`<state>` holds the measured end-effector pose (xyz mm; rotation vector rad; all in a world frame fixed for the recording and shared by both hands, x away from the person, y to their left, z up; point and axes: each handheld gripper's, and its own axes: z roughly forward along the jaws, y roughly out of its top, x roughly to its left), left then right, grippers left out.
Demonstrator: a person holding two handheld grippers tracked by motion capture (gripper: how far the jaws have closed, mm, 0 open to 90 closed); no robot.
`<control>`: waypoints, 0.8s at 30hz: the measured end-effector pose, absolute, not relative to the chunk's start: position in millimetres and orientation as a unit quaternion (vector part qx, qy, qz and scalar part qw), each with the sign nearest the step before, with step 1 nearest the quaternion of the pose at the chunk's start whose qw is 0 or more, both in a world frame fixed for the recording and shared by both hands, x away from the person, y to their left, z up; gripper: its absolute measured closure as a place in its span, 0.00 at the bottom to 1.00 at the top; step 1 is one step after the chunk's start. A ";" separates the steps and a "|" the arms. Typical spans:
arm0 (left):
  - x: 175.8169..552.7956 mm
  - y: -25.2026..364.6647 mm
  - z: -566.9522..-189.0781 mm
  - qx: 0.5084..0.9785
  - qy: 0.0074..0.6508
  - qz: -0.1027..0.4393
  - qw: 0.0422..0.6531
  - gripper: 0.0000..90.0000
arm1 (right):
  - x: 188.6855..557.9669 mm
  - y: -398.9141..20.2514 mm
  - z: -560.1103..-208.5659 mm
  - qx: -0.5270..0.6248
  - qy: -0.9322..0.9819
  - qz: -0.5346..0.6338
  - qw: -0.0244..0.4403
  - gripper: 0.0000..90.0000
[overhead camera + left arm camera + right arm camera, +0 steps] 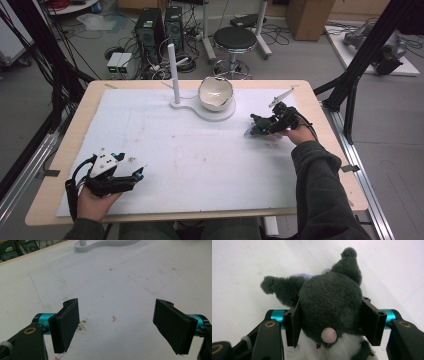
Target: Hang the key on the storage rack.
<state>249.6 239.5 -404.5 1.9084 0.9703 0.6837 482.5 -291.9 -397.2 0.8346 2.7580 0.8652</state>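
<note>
A dark grey plush toy (329, 296) with two fuzzy ears, a pink spot and a white belly sits between my right gripper's (330, 323) jaws, and both pads press into its head. From above, that toy (254, 126) lies low over the white mat at the right, with the right gripper (262, 128) shut on it. My left gripper (137, 175) rests near the front left of the mat. Its jaws (116, 325) stand wide apart with nothing but bare mat between them.
A white bowl (216, 93) sits on a white stand (200, 112) with an upright post (174, 75) at the back middle of the mat (190, 155). The stand's base (105, 244) lies far ahead of the left gripper. Wooden table edges (65, 150) frame the mat.
</note>
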 end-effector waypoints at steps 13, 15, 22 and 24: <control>249.3 238.9 -403.6 0.765 0.387 0.276 0.435 0.24 | 461.6 -286.0 -371.9 0.273 0.901 0.332 0.058 0.46; 249.2 239.1 -403.4 0.763 0.388 0.276 0.436 0.24 | 457.9 -283.4 -368.5 0.270 0.901 0.336 0.058 0.46; 249.2 240.5 -403.0 0.763 0.389 0.275 0.437 0.24 | 448.6 -273.1 -362.7 0.259 0.902 0.341 0.051 0.46; 249.2 241.0 -403.0 0.761 0.390 0.276 0.438 0.24 | 446.3 -270.3 -361.5 0.258 0.902 0.343 0.049 0.46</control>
